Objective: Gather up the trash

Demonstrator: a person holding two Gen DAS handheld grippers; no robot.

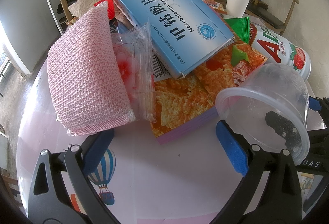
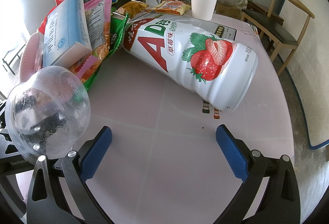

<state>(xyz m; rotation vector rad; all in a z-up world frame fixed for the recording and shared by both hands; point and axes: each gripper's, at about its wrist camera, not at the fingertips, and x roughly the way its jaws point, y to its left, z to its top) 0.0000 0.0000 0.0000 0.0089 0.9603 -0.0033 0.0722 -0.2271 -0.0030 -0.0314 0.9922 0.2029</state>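
My left gripper (image 1: 166,142) is spread wide over the worktop (image 1: 164,182), holding nothing. Just ahead of it the trash is piled: a pink sponge (image 1: 86,80), a blue tablet box (image 1: 174,24) and snack bags (image 1: 185,96). A clear plastic cup (image 1: 267,108) lies by its right finger. My right gripper (image 2: 164,149) is also wide and empty, with the strawberry bottle (image 2: 191,59) lying ahead.

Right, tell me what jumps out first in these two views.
The white strawberry drink bottle lies on its side across the pink table, ahead of the open right tongs. Left of it rises a trash heap topped by a blue tablet box, with a clear plastic cup tipped beside it.
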